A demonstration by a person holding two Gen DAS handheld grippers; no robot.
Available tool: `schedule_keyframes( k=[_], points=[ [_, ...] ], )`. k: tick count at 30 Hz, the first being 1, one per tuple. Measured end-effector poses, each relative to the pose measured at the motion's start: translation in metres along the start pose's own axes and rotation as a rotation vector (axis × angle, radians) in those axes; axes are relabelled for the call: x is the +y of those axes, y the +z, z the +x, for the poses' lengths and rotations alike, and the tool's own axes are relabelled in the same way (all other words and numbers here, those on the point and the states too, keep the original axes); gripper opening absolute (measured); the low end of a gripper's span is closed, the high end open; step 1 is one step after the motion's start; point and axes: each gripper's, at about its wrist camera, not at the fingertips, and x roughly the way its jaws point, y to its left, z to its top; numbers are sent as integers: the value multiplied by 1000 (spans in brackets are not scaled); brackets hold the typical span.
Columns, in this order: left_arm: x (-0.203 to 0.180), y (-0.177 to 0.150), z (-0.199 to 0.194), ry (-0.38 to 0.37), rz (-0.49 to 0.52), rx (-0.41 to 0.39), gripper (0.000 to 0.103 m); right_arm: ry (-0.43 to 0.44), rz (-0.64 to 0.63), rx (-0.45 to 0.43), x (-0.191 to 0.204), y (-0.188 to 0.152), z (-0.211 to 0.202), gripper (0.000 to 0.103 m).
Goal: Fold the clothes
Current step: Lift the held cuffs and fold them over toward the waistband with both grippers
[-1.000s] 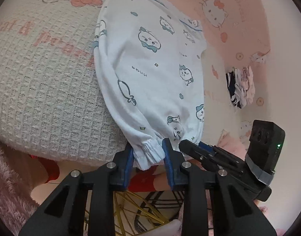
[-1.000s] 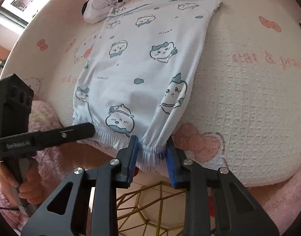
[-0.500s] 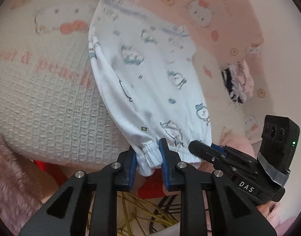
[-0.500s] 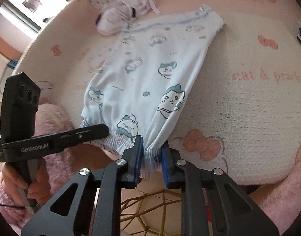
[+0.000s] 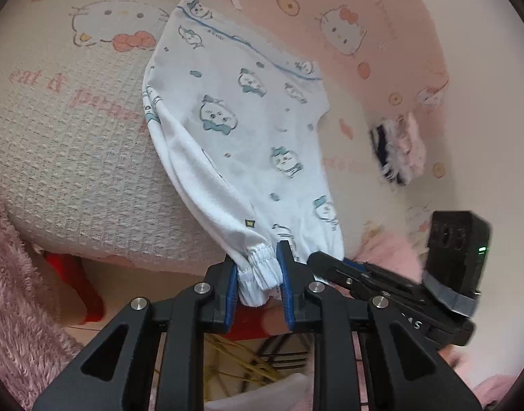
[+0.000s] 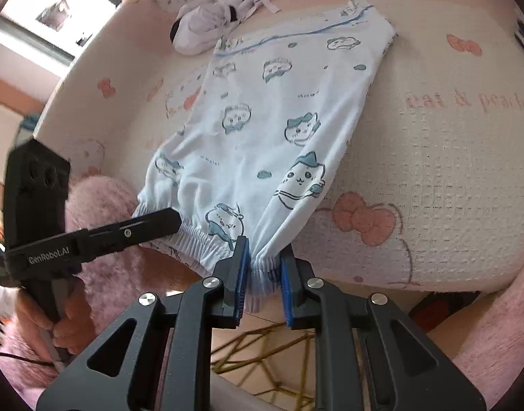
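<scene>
A pair of white trousers (image 5: pixel 248 137) printed with blue cartoon animals lies flat on a Hello Kitty bed cover (image 5: pixel 73 157), waistband far, cuffs hanging over the near edge. My left gripper (image 5: pixel 258 281) is shut on one gathered elastic cuff, blue pads pinching it from both sides. My right gripper (image 6: pixel 263 270) is shut on the other cuff (image 6: pixel 265 260). In the right wrist view the left gripper (image 6: pixel 169 219) reaches the neighbouring cuff from the left, held by a hand in a pink fuzzy sleeve. In the left wrist view the right gripper (image 5: pixel 316 260) sits just beside mine.
A crumpled white garment (image 6: pixel 214 24) lies beyond the waistband. A dark and pink striped garment (image 5: pixel 399 150) lies at the cover's right side. Below the bed edge are a red stool (image 5: pixel 73 284) and a yellow wire frame (image 6: pixel 262 342).
Both grippers' jaws narrowed from loosely around the cuffs to pinching them. The left gripper rose a little, lifting its cuff off the bed edge.
</scene>
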Motion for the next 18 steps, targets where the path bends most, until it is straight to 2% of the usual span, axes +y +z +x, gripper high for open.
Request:
schedule_keyframes(
  k=[6,12,16,17,18],
  points=[
    [-16,47,1,-18,45,-27,22,49,30,-62,-4,40,-18,16],
    [-18,127,10,-50,37,-91,22,11,20,-107,0,119,-10,16],
    [-3,182,38,-43,12,-93,22,-9,53,-126,-14,172,3,16],
    [1,194,47,-43,8,-85,24,-18,63,-130,-18,186,9,18],
    [7,204,57,-21,3,-67,34,-44,81,-134,-20,196,14,20]
  ],
)
